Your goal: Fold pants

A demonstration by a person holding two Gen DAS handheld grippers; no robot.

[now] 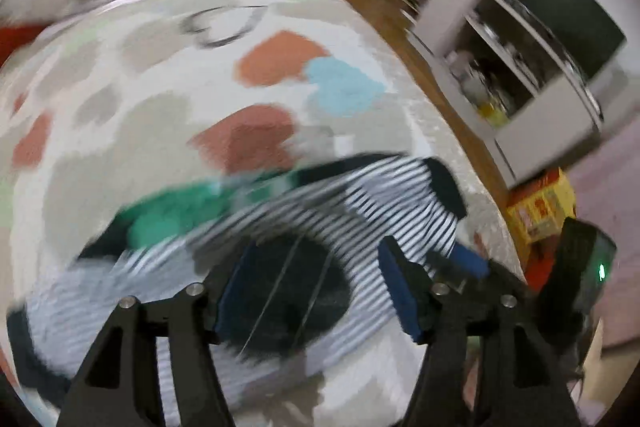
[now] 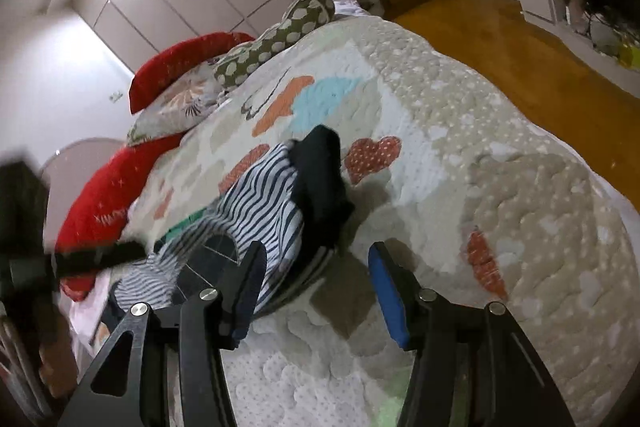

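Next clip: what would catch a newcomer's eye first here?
The striped pants with dark cuffs, lying rumpled on the patchwork quilt just ahead of both open grippers, left and right. Behind them, red pillows are piled at the head of the bed.

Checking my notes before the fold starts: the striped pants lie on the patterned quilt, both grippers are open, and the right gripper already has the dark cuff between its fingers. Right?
Not quite. In the right wrist view the right gripper is open over bare quilt, with the dark cuff ahead of it, not between its fingers. The striped pants do lie on the quilt, and the left gripper is open too.
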